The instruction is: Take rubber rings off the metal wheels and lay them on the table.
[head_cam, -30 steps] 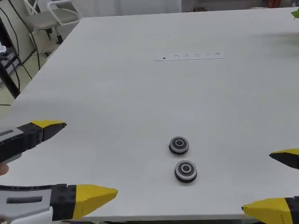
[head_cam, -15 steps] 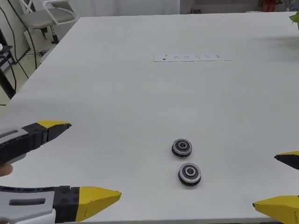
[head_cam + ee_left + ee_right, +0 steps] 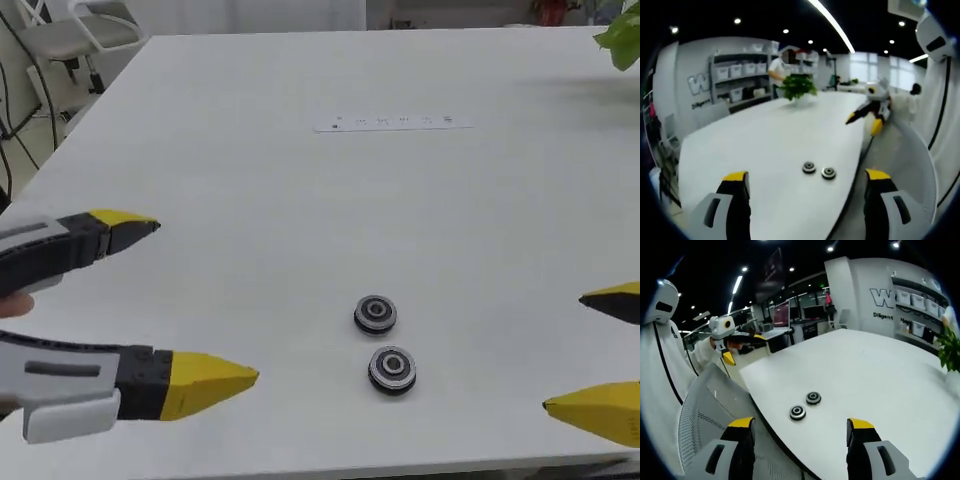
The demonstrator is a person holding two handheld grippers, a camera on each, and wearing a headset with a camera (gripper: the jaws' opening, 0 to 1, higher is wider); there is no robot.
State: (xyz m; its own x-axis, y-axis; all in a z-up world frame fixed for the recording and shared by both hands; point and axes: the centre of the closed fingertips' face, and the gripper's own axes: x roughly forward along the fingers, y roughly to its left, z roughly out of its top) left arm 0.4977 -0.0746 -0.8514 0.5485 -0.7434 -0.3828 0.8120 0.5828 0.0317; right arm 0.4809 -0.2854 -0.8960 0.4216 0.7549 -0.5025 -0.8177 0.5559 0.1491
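Note:
Two small metal wheels with black rubber rings lie flat near the table's front edge, one farther (image 3: 376, 314) and one nearer (image 3: 392, 369), close but apart. They also show in the left gripper view (image 3: 809, 167) (image 3: 828, 173) and the right gripper view (image 3: 813, 398) (image 3: 797, 412). My left gripper (image 3: 185, 300) hangs open to the left of them, with nothing between its yellow-tipped jaws. My right gripper (image 3: 575, 350) is open at the right, also holding nothing. Both stay well clear of the wheels.
The white table (image 3: 300, 200) stretches far back. A thin printed strip (image 3: 390, 123) lies mid-table and a green plant (image 3: 620, 40) stands at the far right. A white chair (image 3: 70, 35) is off the far left corner. A mesh chair back (image 3: 710, 405) sits by the front edge.
Both grippers have moved a little forward over the table, the left one more. The wheels lie where they were; the camera shifted slightly.

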